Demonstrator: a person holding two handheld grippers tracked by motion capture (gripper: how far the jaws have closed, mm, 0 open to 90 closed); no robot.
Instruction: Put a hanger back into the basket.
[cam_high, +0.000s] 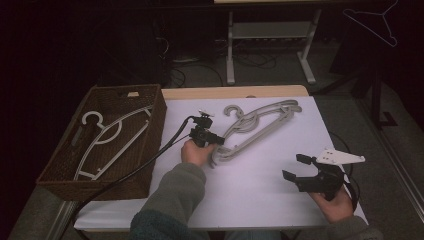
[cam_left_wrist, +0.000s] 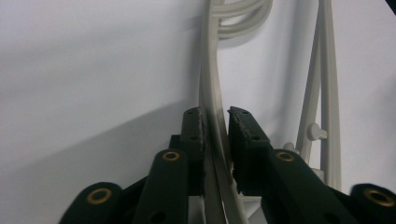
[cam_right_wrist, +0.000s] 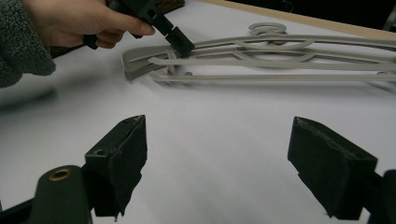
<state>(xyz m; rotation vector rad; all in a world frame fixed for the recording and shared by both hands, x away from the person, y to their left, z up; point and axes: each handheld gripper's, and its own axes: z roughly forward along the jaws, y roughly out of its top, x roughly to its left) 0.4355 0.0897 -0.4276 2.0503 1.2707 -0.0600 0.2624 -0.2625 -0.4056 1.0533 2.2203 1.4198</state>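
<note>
A stack of grey plastic hangers lies slantwise on the white table, hooks toward the far edge. My left gripper is at the stack's near end, its jaws closed on one arm of the top grey hanger. In the left gripper view both pads press that arm from either side. The right gripper view shows the left gripper biting the hanger's end. My right gripper hovers open near the front right of the table, nothing between its wide jaws.
A brown wicker basket stands at the table's left with a white hanger inside. The left gripper's black cable trails across the basket's corner. A thin wire hanger hangs in the dark at the far right.
</note>
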